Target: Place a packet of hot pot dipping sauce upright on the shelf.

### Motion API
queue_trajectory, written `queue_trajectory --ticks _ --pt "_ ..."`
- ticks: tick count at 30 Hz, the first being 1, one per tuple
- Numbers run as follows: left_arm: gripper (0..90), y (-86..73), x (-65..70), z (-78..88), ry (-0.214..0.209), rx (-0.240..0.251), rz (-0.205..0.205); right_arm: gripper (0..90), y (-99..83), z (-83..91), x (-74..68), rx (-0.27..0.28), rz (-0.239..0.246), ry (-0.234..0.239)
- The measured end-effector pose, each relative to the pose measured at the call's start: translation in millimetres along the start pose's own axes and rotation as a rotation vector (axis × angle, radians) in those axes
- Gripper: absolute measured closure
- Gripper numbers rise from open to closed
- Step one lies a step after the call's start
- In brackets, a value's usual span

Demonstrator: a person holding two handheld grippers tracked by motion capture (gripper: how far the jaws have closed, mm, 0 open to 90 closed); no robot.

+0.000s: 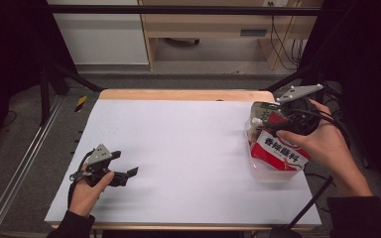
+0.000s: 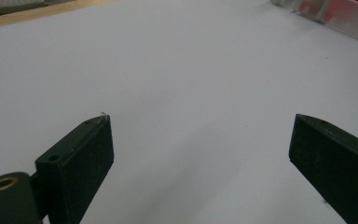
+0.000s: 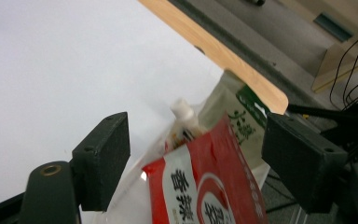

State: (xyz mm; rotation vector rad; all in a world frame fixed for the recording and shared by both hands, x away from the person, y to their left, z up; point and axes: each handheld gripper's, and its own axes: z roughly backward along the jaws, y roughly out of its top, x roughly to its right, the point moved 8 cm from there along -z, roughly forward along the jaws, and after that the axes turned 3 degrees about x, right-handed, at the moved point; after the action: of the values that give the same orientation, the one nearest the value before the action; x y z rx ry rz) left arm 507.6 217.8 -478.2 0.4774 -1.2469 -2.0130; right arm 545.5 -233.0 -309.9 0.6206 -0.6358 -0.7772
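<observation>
The worktop [image 1: 178,148] is a broad white sheet over a wooden board, bare across its middle and left. At its right edge stands a clear plastic bin [image 1: 270,174], and in it lean three things: a red and white packet [image 1: 279,151] in front, a pale green packet [image 1: 262,113] behind it, and a small white-capped bottle [image 1: 252,125] tucked between them at the bin's left side.

The step in hand looks like packing the bin — the red packet appears to have just been set down and let go. The right tongs [image 3: 196,149] stand wide apart directly over the packet's upper edge, the pads clear of it on both sides in the right gripper view, so nothing is held. The person's right hand [image 1: 322,144] carries them just above the bin.

The left tongs [image 1: 121,174] rest low near the worktop's left front, also spread wide, with only bare white surface between the pads [image 2: 81,154] — they grip nothing.

Nothing else lies on the worktop to fetch, so the next move probably calls for lifting the right tongs straight off, without snagging the packet's top edge or tipping the light bin, which sits close to the worktop's edge.
</observation>
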Motion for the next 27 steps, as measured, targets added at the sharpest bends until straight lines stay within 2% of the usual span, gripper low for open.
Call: queue_trajectory --ticks 5,11,21,27 --pt "6.5 0.0 -0.5 0.4 0.002 0.001 0.000 20.8 18.1 -2.1 -10.8 0.030 0.008 -0.004" --pt "6.5 0.2 -0.9 1.0 0.000 0.002 0.003 18.5 34.8 -5.0 -23.5 0.063 -0.009 -0.005" --pt "6.5 0.4 -2.0 1.6 0.002 0.005 0.002 17.9 55.7 -10.5 -48.9 0.121 -0.015 0.007" --pt "6.5 0.3 -2.3 1.7 0.002 0.005 0.003 17.7 64.4 -19.5 -62.9 0.154 -0.022 0.014"
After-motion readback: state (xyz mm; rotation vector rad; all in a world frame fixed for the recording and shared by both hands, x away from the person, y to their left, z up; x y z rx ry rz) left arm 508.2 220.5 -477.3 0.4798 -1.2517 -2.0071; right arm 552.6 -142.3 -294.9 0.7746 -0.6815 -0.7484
